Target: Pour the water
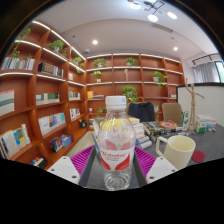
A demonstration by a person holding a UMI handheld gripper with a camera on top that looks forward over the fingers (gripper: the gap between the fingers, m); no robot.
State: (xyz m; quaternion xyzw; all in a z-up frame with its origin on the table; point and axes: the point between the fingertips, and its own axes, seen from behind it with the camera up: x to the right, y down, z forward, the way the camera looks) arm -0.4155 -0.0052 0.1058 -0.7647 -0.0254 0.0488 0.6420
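Observation:
A clear plastic water bottle (115, 135) with a red and white label and a white cap stands upright between my fingers. My gripper (115, 160) is shut on the bottle, with the pink pads (83, 158) pressing its lower sides. Water shows in the clear bottom part. A white mug (179, 150) with a handle sits on the grey table (205, 145), just right of the right finger and a little ahead of it.
Wooden bookshelves (40, 95) line the left wall and the far wall. Beyond the bottle are a potted plant (130, 94), chairs and small items on the table. A wooden stand (187, 105) rises behind the mug.

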